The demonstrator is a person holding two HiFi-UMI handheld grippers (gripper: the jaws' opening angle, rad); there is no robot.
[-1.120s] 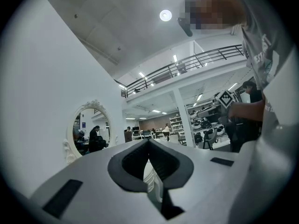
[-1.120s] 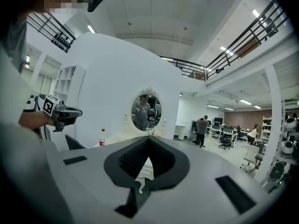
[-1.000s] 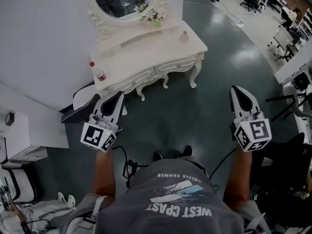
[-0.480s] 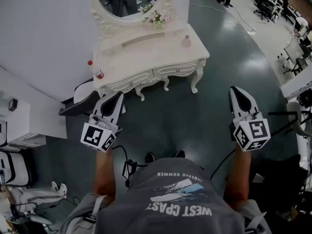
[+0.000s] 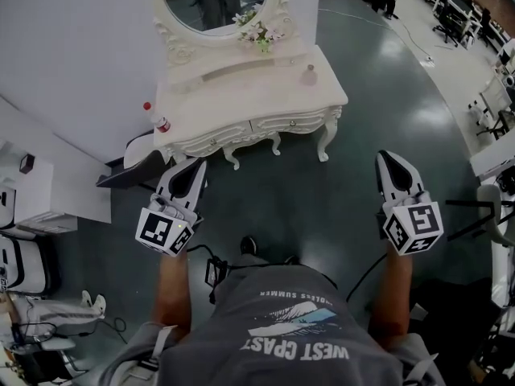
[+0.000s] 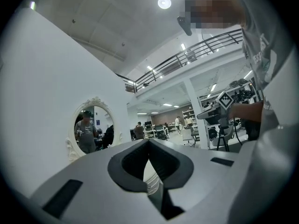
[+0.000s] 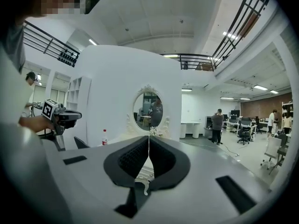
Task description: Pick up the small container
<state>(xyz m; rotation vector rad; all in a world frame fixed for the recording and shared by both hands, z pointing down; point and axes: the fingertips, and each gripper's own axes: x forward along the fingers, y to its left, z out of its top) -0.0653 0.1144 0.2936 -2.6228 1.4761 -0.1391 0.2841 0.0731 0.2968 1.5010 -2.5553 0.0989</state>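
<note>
A small pale pink container (image 5: 309,74) stands near the right end of a white vanity table (image 5: 241,103), below its oval mirror (image 5: 216,2). Both grippers are held in the air over the dark floor, short of the table's front. My left gripper (image 5: 195,164) is shut with nothing in it and points at the table's left end. My right gripper (image 5: 387,158), also shut and holding nothing, is off to the right of the table. In the right gripper view the jaws (image 7: 149,139) meet in front of the mirror (image 7: 148,110), and the container is not visible there.
A red-capped bottle (image 5: 162,124) stands at the table's left front corner, and flowers (image 5: 257,34) sit under the mirror. A dark chair (image 5: 133,171) stands left of the table beside a white wall (image 5: 72,63). People and desks (image 7: 224,122) are farther off in the hall.
The vanity table has come closer and shifted slightly right in the head view as the person walks toward it. Both grippers travelled along, staying shut.
</note>
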